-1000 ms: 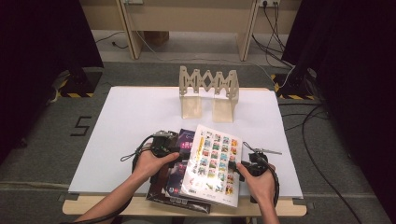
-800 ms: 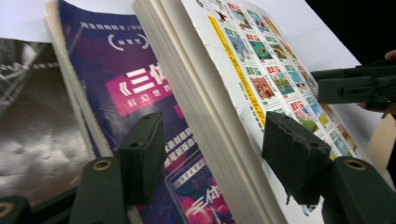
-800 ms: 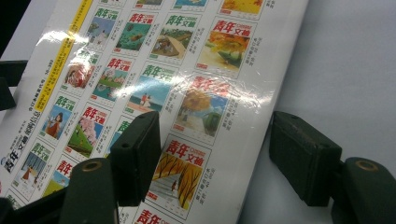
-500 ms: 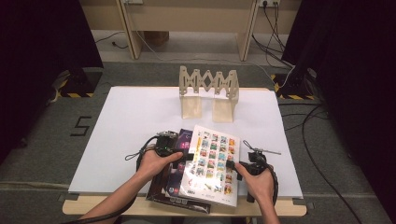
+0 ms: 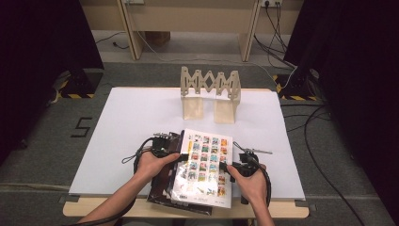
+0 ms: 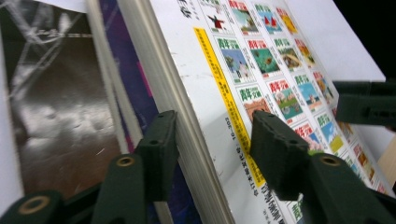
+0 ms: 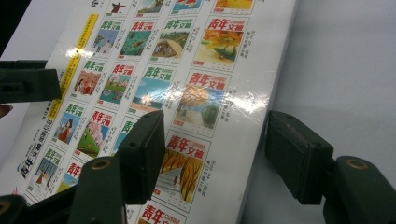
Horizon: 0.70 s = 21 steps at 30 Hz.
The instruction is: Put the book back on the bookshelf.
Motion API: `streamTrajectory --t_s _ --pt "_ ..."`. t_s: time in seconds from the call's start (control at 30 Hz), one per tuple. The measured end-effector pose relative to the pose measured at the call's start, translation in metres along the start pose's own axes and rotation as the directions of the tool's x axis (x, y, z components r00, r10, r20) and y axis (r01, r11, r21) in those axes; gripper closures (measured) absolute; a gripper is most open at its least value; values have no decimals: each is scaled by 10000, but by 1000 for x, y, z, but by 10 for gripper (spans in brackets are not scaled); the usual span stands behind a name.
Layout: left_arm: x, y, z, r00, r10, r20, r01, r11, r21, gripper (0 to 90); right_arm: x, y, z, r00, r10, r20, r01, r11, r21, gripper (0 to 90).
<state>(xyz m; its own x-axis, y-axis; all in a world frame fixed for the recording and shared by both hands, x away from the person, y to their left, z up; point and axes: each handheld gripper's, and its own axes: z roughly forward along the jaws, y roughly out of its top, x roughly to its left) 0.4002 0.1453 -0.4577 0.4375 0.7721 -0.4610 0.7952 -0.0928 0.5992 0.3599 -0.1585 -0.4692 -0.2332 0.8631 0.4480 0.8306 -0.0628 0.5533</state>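
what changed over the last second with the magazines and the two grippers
The left gripper has just been closing its jaws around the spine edge of the white magazine; whether the pads press yet is unclear. The right gripper straddles the opposite edge, jaws apart. The dark magazines beneath and the wooden rack stayed put.

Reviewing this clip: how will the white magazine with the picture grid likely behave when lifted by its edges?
The white magazine looks thick, so probably fairly heavy and only mildly floppy. Its glossy cover shows glare, so it may slip in the left tongs, whose jaws have just been closing around its edge, and slide off the dark magazine beneath.
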Motion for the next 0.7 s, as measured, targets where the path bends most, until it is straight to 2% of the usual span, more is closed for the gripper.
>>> streamTrajectory --t_s 0.03,0.07,0.1,0.13,0.23,0.3,0.33,0.37,0.4,0.43,0.47,0.5,0.57,0.63,0.67,0.7 --pt "-1 1 -5 9999 -142 33 143 9995 -266 584 3 0 0 10000 47 53 -47 10000 21 386" --pt "-1 1 -5 9999 -142 33 143 9995 -266 602 3 0 0 10000 47 53 -47 10000 21 386" --pt "-5 2 -10 9993 -254 285 270 9979 -586 624 3 0 0 9999 -75 77 75 10000 36 386" --pt "-6 3 -12 9976 -478 509 515 9960 -730 632 3 0 0 10000 7 86 -8 10000 71 386" --pt "-12 1 -12 9974 -432 576 478 9955 -817 616 4 1 0 9999 -53 100 52 10000 68 386" --pt "-13 0 -12 9974 -445 575 485 9963 -706 610 4 1 0 9999 -37 109 36 10000 93 386" --pt "-14 -2 -11 9961 -578 660 618 9963 -601 614 4 1 1 9999 -51 109 49 9999 104 386" --pt "-15 -8 -8 9955 -569 759 593 9978 -295 623 4 1 1 9999 -52 98 51 10000 80 386" --pt "-15 -8 -8 9955 -569 759 593 9978 -295 624 4 0 1 9999 -83 78 82 9999 59 386" --pt "-16 -16 -2 9923 -744 986 741 9972 70 624 4 0 1 9999 -99 90 99 9999 30 386" --pt "-16 -16 -2 9923 -744 986 741 9972 70 633 4 0 1 9999 -99 90 99 9999 30 386" --pt "-17 -21 1 9945 -524 904 520 9986 65 647 4 0 1 9999 -102 103 101 9999 55 386" --pt "-15 -21 1 9929 -544 1055 549 9985 -26 697 4 1 1 9999 -128 64 128 9998 127 386" --pt "-13 -20 -2 9870 -623 1485 651 9978 -142 757 0 6 1 9990 -421 -115 425 9984 372 391" --pt "-13 -21 -3 9864 -555 1546 601 9979 -258 757 0 6 1 9990 -421 -115 425 9984 372 391" --pt "-12 -22 -3 9885 -397 1460 450 9984 -329 771 -5 14 3 9985 -484 -258 494 9980 390 421"
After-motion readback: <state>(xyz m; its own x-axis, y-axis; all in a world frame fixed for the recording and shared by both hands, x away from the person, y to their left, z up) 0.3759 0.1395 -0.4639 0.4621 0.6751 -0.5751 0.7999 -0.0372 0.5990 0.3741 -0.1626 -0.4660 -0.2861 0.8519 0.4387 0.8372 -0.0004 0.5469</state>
